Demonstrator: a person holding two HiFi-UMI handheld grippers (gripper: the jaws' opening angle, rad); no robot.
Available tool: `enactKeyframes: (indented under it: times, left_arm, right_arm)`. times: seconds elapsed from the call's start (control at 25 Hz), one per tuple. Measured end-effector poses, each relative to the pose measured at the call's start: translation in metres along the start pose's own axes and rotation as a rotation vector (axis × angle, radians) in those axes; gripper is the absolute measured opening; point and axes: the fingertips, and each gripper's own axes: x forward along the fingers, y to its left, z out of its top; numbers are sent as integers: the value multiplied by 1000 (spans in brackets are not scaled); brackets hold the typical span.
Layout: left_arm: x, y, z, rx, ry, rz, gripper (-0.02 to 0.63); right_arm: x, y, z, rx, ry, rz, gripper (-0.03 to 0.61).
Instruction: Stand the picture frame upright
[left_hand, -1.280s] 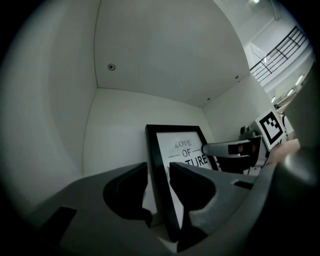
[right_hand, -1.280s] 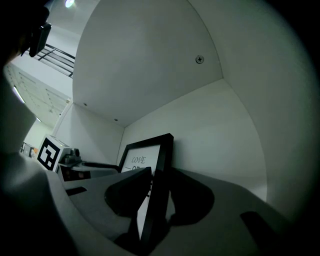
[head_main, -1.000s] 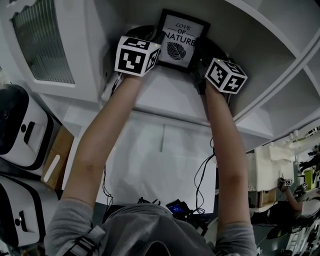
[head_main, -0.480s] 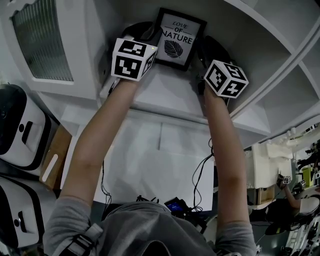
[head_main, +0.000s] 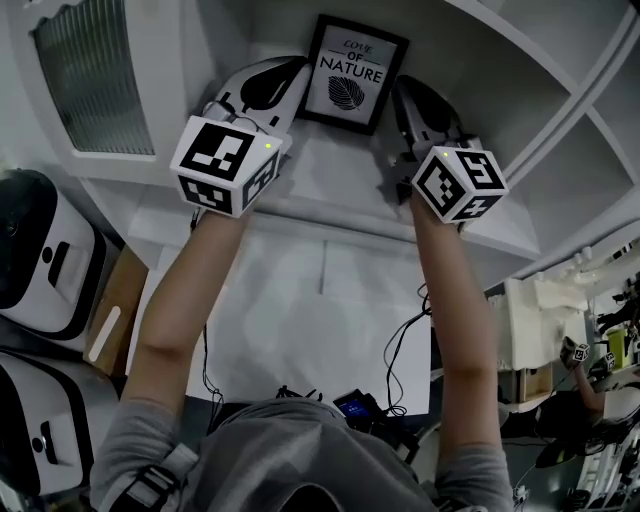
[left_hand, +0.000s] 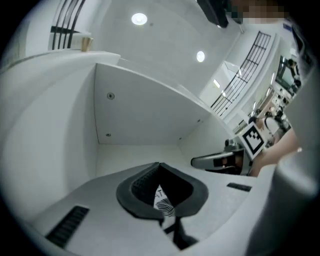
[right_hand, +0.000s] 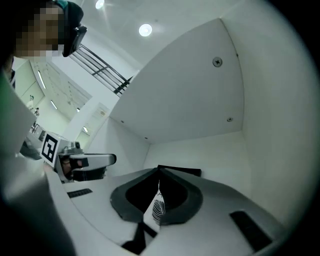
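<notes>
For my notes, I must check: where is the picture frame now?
In the head view, the picture frame is at top centre, inside the white shelf compartment, between the left gripper and right gripper.

A white shelf compartment (head_main: 330, 175) stood open, with two small round fittings (left_hand: 110, 95) in its back panel. A ribbed glass door (head_main: 90, 85) hung at upper left. Below it, two white-and-black cases (head_main: 40, 265) sat beside a brown box (head_main: 115, 315). Black cables (head_main: 400, 345) trailed over the pale surface (head_main: 300, 320). Round ceiling lights (left_hand: 139, 19) glowed overhead, and a cup (left_hand: 86, 43) sat atop the unit.
</notes>
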Motion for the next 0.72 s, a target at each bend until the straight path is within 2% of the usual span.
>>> enactKeyframes:
  times: [0.12,0.4,0.56,0.72]
  left_arm:
    - [-34,-12,25,-108,-61,-82,6]
    - [-112,-33,50,-136,-81,-128,6]
    - [-161,-41,42,-149,-64,-99,6]
    - [-203,-42,24,-202,-30,-37,6]
  right_arm:
    - [-21,25,13,-18,-12,56,28]
    - [-88,65,37,4,-46,108,28]
    - [-123,85,39,-6,-39,121,26]
    - [-152,110,29,-73,3,138,26]
